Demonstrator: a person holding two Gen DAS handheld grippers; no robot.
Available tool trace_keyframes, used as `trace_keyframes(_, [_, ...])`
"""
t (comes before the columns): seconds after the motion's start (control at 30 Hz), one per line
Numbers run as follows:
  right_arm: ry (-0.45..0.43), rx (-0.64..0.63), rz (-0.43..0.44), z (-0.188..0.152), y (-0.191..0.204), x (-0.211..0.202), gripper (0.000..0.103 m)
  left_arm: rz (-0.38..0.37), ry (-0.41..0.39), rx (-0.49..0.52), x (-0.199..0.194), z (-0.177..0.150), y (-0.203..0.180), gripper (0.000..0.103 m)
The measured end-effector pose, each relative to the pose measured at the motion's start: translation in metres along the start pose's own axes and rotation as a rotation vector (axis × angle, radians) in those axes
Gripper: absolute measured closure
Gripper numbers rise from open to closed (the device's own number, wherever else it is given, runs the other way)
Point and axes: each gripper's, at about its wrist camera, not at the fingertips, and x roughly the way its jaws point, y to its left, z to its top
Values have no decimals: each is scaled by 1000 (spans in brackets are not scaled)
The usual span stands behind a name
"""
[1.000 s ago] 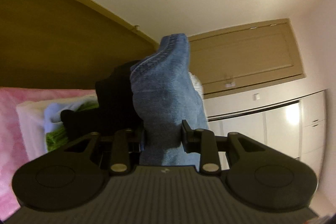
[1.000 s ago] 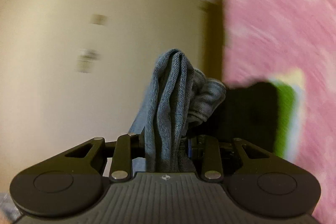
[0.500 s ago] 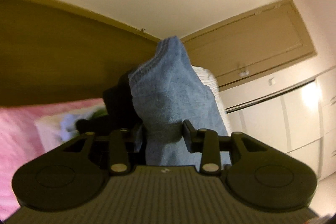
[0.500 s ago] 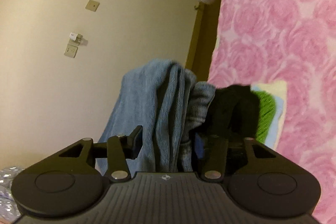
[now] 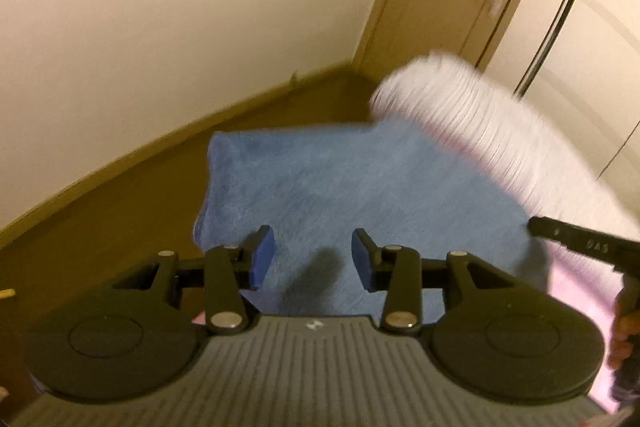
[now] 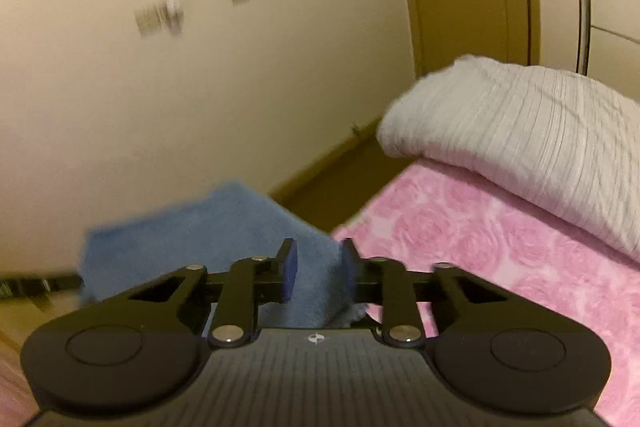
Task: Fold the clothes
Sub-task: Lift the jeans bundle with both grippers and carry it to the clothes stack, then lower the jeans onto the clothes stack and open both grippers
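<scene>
Released by both: left gripper (image 5: 313, 259) fingers (image 5: 262, 255) now spread wide, right gripper (image 6: 316, 269) parted too. Blue cloth (image 5: 360, 195), earlier bunched upright between fingers, now spread flat. Black garment gone from view.

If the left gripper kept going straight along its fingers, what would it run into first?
Most likely the blue garment, spread flat directly ahead of the open left gripper. Beyond it lies the white pillow. Blur and fisheye make the gap hard to judge.
</scene>
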Motion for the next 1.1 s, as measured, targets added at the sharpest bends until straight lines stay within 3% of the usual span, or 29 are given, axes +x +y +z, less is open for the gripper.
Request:
trace_keyframes(0.1, [122, 32, -24, -14, -11, 33, 80, 44, 36, 99, 9, -12, -25, 66])
trace_keyframes(0.33, [180, 98, -4, -14, -17, 28, 72, 98, 109, 124, -3, -6, -44, 63])
trace_keyframes(0.4, [162, 99, 6, -9, -12, 15, 65, 90, 113, 117, -15, -13, -50, 58])
trace_keyframes(0.47, [142, 102, 25, -8, -4, -6, 46, 93, 121, 110, -34, -26, -48, 53])
trace_keyframes(0.6, [197, 91, 64, -23, 16, -38, 31, 115, 140, 90, -71, -45, -50, 48])
trace_keyframes(0.87, [274, 46, 93, -53, 35, -86, 14, 173, 142, 71, -125, -77, -72, 39])
trace_keyframes(1.1, [267, -10, 71, -63, 37, -143, 14, 224, 89, 83, -189, -110, -102, 35])
